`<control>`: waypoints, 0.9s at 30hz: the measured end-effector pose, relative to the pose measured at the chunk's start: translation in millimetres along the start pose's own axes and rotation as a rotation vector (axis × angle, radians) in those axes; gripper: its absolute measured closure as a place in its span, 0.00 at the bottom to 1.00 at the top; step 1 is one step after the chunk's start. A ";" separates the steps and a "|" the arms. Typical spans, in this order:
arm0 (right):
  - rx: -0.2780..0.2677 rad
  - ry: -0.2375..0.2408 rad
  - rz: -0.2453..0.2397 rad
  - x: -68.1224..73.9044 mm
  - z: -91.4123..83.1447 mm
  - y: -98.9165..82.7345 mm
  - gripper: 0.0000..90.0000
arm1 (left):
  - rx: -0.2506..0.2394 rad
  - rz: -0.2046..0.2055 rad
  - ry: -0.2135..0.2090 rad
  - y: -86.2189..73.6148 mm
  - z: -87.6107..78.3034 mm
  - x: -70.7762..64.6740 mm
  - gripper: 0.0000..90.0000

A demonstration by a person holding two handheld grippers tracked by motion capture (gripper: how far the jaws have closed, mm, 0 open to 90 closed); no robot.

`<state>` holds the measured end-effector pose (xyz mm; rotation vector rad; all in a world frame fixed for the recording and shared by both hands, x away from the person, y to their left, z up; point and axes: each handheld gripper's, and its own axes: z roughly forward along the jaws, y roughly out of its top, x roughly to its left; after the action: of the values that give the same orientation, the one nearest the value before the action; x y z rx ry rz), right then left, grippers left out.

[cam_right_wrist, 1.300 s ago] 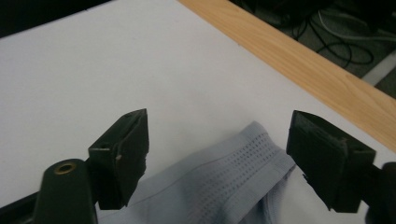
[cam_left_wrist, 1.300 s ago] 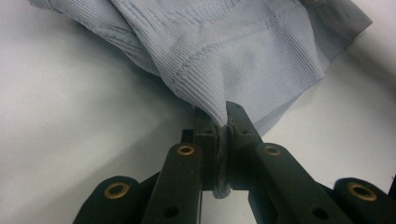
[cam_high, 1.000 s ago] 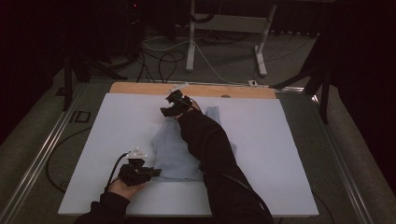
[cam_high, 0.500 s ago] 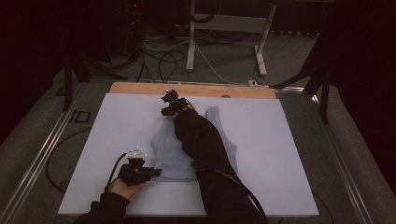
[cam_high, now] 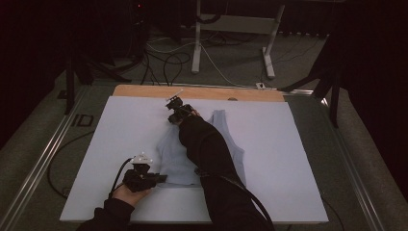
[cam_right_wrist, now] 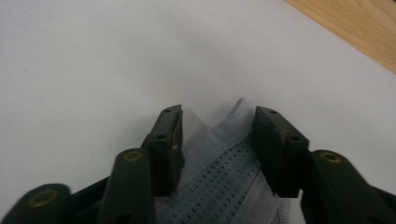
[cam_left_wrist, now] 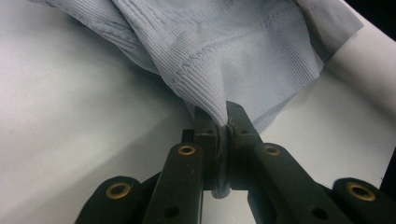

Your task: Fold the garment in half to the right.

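1. Pale blue ribbed fabric, a sleeveless garment (cam_high: 192,154), is lying near the middle of the white desk (cam_high: 298,159), its straps pointing toward the far wooden edge (cam_high: 144,91) and its hem toward the person.
2. At the left of the high view, the left gripper (cam_high: 161,178) is resting low at the garment's near left corner, held by the person's left hand (cam_high: 127,192), with a cable curving off to its left.
3. In the left gripper view, the left gripper's (cam_left_wrist: 224,122) jaws are pressing fully together on a pinched fold of the garment (cam_left_wrist: 233,56), and the cloth is rising from the pinch in a taut ridge.
4. Toward the middle of the high view, the person's dark right sleeve (cam_high: 207,154) is stretching across the garment to the far left strap.
5. The right gripper (cam_high: 172,118) is sitting at the end of that strap, close to the wooden edge.
6. In the right gripper view, the right gripper's (cam_right_wrist: 217,122) jaws have just been closing and are standing partly apart, with the mesh-lined strap end (cam_right_wrist: 224,163) lying between them; the right jaw seems to be touching the cloth, while a gap is showing beside the left jaw.
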<state>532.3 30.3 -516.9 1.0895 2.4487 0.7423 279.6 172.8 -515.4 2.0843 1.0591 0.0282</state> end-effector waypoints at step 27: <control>-0.065 -0.018 -0.053 -13.6 -35.3 8.3 0.97 | -0.023 -0.018 0.000 3.0 -3.7 -0.1 0.96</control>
<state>527.6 13.4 -482.3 0.9985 2.4110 0.7863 280.3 174.1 -510.8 2.0543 1.0724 0.0316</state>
